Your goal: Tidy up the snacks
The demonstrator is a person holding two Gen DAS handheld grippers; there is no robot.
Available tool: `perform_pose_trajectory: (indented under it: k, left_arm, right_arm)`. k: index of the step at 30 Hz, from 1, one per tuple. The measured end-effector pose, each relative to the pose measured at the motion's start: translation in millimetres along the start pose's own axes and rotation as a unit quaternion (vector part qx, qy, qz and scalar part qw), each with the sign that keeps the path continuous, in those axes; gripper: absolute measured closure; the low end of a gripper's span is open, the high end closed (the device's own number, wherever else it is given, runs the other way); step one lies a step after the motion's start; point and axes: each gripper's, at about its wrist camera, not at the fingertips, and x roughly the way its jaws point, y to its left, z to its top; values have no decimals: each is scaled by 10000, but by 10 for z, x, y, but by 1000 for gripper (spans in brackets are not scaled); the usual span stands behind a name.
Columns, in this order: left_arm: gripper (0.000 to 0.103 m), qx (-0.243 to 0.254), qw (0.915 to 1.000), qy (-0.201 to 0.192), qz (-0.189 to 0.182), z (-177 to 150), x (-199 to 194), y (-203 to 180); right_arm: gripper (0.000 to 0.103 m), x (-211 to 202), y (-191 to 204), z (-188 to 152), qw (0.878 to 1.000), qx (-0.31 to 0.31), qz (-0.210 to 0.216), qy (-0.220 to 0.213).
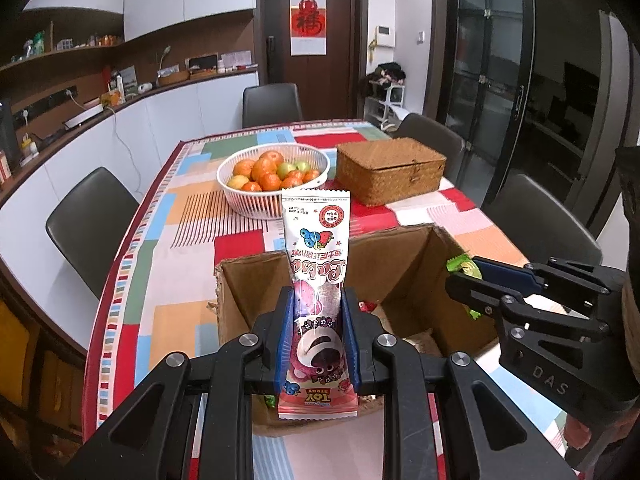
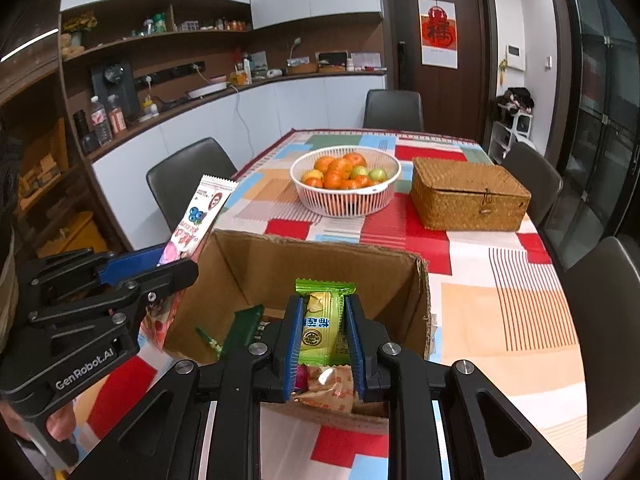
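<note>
Our left gripper (image 1: 316, 340) clamps the pink snack (image 1: 316, 280), our right gripper (image 2: 323, 336) the green packet (image 2: 322, 322); we should lower both well inside the cardboard box (image 2: 320, 256) before releasing.

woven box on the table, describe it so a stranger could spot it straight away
On the patchwork-cloth table, past the open cardboard box, a white slatted fruit basket sits mid-table. Right of it is the tan woven wicker box, the only closed, lidded, rectangular container.

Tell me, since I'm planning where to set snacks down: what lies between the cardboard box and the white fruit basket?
Nothing but bare patchwork tablecloth lies between the cardboard box and the white fruit basket. The right wrist view shows this most clearly.
</note>
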Motion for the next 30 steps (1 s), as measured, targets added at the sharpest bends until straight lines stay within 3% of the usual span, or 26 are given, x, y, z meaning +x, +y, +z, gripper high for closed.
perform_pose_trajectory:
  k: [7,12,20,30]
  left_arm:
    - [67,-98,9997,201,72,-23,225,40]
    - [52,-133,9995,130,242,-94,139,71]
    - [33,-65,9989,-254,380,-296,-320,-17]
    - [14,-96,9949,-834,568,-645,-988,-97]
  right_arm:
    - [79,251,-85,-38,9995,125,-108,274]
    - [64,257,-98,-86,9989,130,-345,297]
    - [50,-17,-14,-236,9992,91,-366,121]
    - [26,-711,154,-537,9968,51,-611,-515]
